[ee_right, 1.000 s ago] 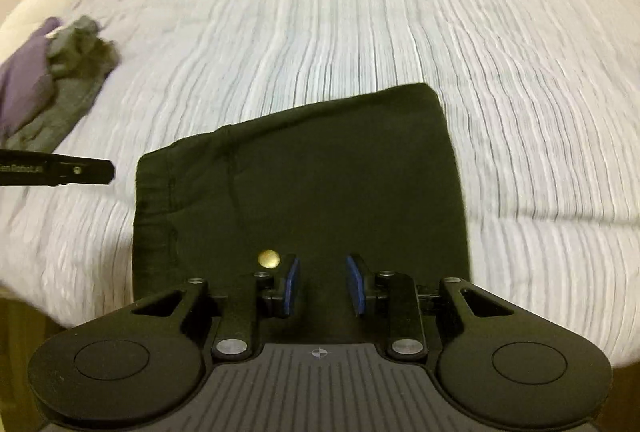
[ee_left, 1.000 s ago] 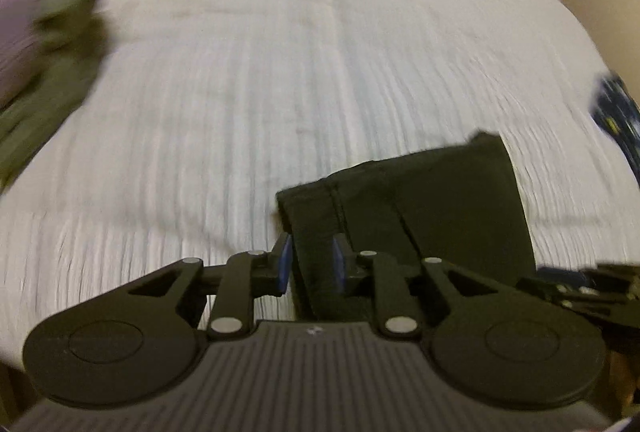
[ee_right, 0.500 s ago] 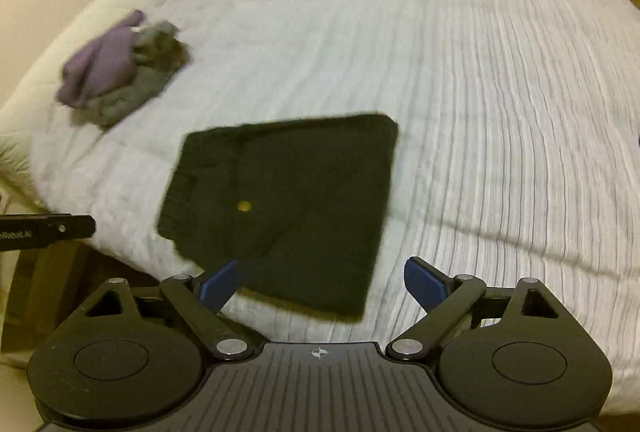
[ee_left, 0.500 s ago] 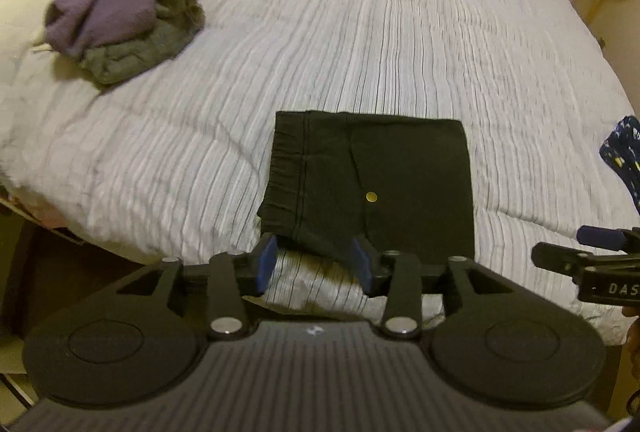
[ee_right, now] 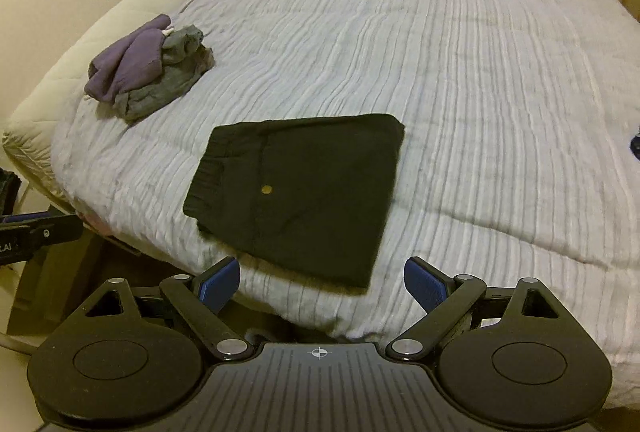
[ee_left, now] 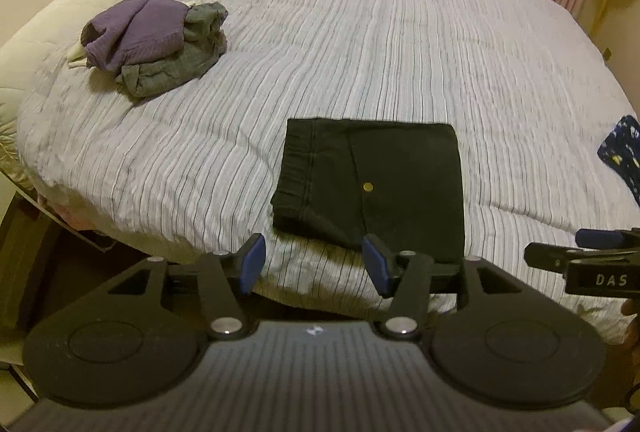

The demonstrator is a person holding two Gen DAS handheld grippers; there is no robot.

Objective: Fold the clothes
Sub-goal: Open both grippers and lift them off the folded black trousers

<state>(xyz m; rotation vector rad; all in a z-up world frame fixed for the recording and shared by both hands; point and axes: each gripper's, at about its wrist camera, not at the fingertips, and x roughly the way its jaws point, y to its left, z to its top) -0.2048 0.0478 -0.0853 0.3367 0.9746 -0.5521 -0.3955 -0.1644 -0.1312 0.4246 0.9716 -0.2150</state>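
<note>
Now: folded black shorts [ee_left: 372, 188] lie flat near the bed's [ee_left: 400, 44] near edge, waistband to the left, brass button up. Both tools hang just short of that edge, shorts dead ahead. Left tool [ee_left: 314, 264] jaws opening, nothing between them; right tool [ee_right: 322, 282] spread wide, empty. Neither touches cloth. Unfolded purple-and-grey heap [ee_left: 154, 40] sits far left, nearer the left hand; likely next pick.
</note>
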